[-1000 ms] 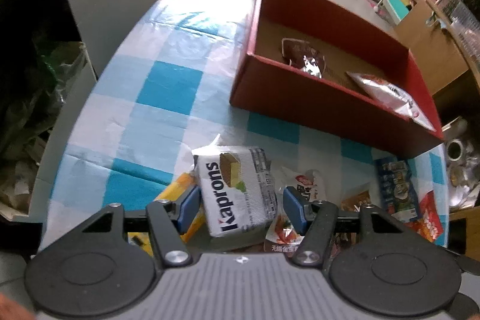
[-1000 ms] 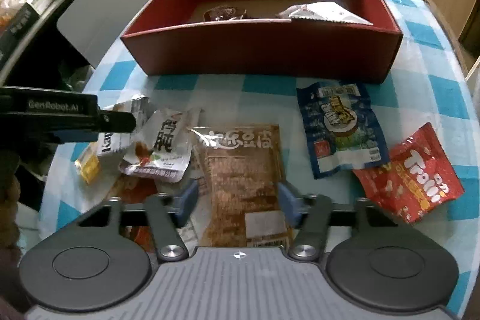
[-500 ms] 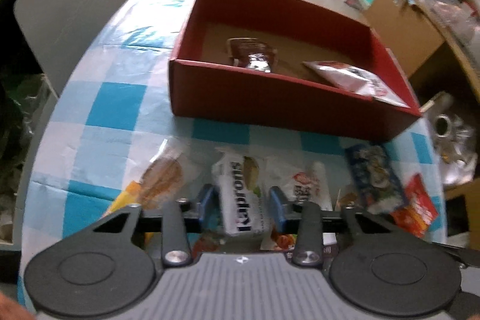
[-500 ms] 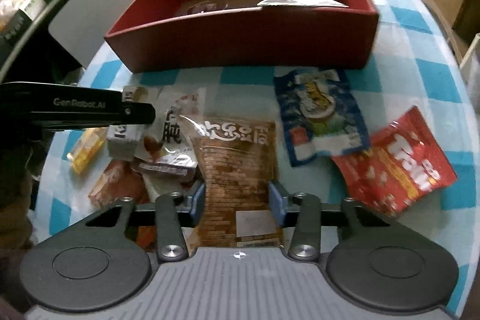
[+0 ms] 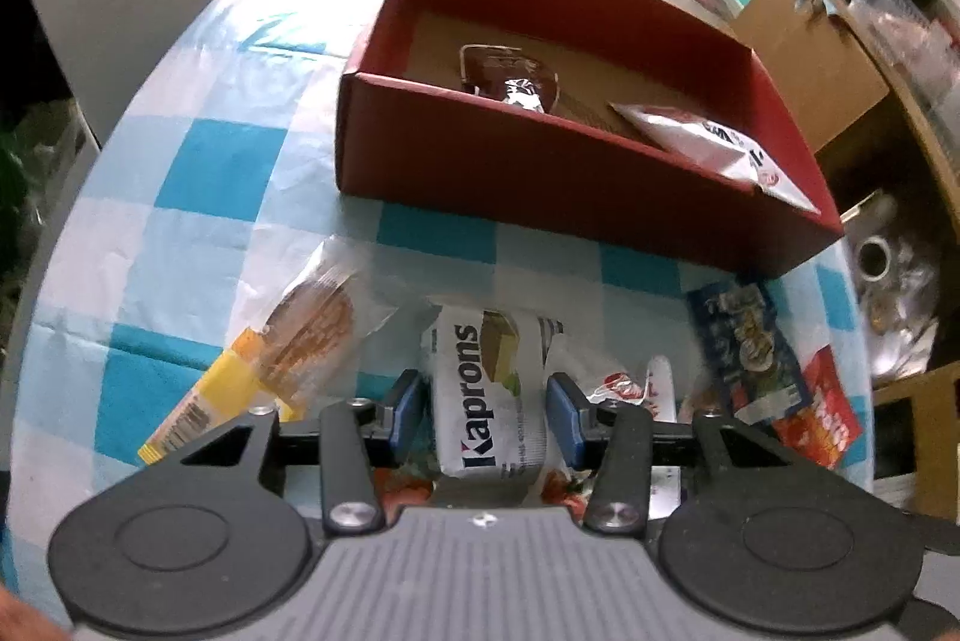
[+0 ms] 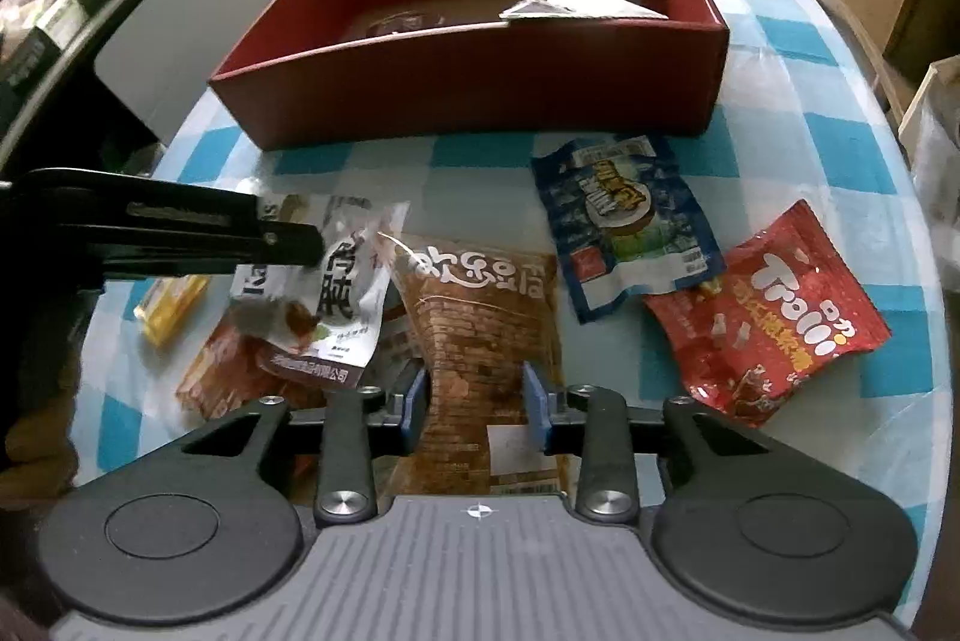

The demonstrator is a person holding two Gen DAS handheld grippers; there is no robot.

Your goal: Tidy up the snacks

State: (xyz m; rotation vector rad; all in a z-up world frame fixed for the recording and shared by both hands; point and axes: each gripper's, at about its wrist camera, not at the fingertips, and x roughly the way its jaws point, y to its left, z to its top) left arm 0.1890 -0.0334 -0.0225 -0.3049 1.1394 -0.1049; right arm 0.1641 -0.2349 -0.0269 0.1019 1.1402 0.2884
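The white Kaprons pack [image 5: 489, 395] sits between the left gripper's [image 5: 487, 416] blue pads, which have just opened a bit; can't tell if they still press it. Over on the right, the right gripper [image 6: 477, 404] is clamped on the brown snack bag [image 6: 489, 341], pinching it narrow. Both packs are on the checkered tablecloth [image 5: 198, 173], just in front of the red box [image 5: 540, 161].

A white Kaprons pack [image 5: 489, 395] sits upright between the left jaws, lifted off the checked table [image 5: 198, 173]. A brown pack [image 6: 480, 341] is pinched at its near end in the right jaws. Beyond both stands the red box [image 6: 480, 95], two packets inside.
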